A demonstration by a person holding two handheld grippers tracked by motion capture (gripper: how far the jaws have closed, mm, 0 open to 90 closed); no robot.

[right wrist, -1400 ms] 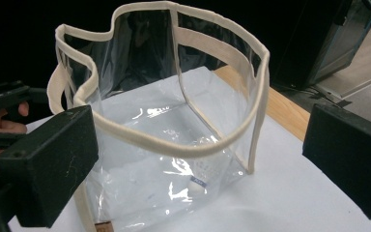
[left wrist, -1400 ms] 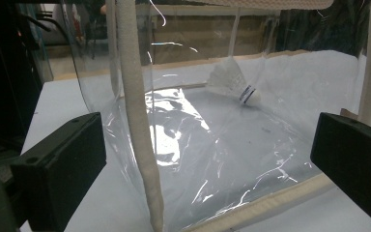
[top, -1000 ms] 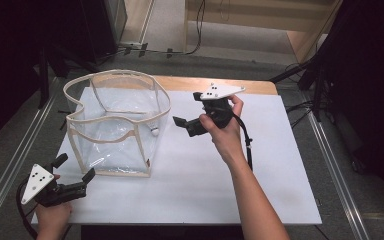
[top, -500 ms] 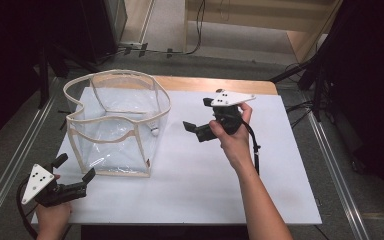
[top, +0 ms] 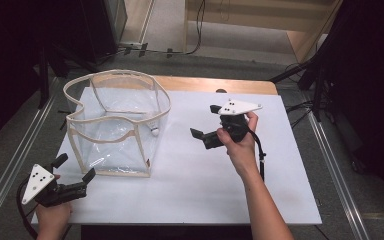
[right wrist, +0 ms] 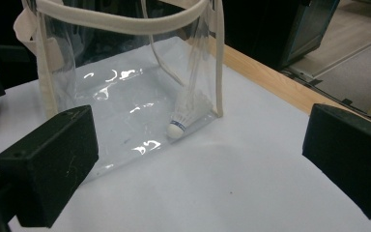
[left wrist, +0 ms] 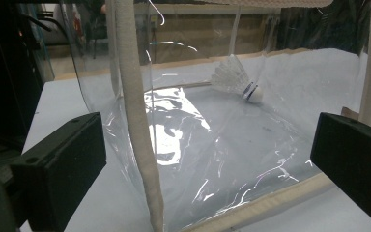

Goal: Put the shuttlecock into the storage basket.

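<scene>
Your right gripper (top: 204,129) is spread wide with nothing between its jaws; you hold it above the white table (top: 195,185), to the right of the clear bag (top: 115,125) and apart from it, jaws turned toward the bag. Your left gripper (top: 74,172) is also wide open and holds nothing; it sits at the near left corner of the table, its jaws pointing at the bag's near lower edge, close to it but not touching. The shuttlecock (right wrist: 186,116) lies on its side inside the bag, on the bag's floor, in the corner nearest your right gripper, cork end toward the bag's clear wall. That wall and its cream trim (left wrist: 137,140) stand between both grippers and the shuttlecock.
</scene>
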